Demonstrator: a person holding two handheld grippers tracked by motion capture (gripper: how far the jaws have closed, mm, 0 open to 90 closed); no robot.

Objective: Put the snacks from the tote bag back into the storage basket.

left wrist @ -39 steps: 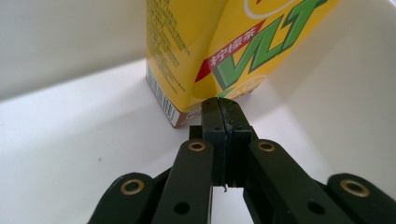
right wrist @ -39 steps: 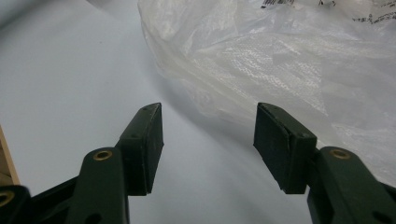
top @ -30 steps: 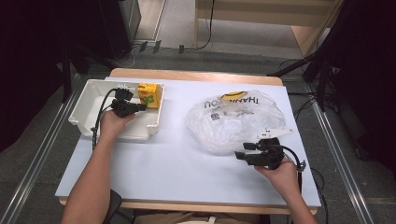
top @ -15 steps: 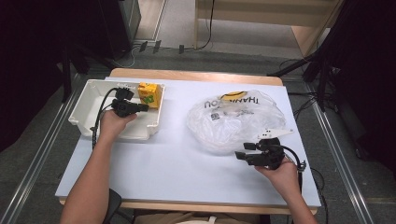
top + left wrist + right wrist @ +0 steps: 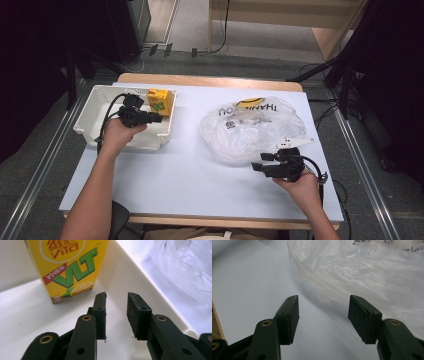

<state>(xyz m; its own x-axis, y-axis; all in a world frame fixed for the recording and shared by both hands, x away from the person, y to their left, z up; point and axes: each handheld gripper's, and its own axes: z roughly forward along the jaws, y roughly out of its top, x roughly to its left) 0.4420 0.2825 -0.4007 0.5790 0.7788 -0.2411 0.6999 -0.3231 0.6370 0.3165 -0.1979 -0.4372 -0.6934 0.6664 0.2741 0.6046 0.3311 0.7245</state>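
Left gripper view: left gripper fingers apart, empty; glossy yellow carton; right gripper fingers apart.

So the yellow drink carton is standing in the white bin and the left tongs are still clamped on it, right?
Not quite. The carton does stand in the white bin, but the left tongs are not clamped on it: the left gripper view shows their jaws, which have just been opening, apart with nothing between them, short of the carton.

Overhead camera facing table, 2 close tongs cameras, sharing bag
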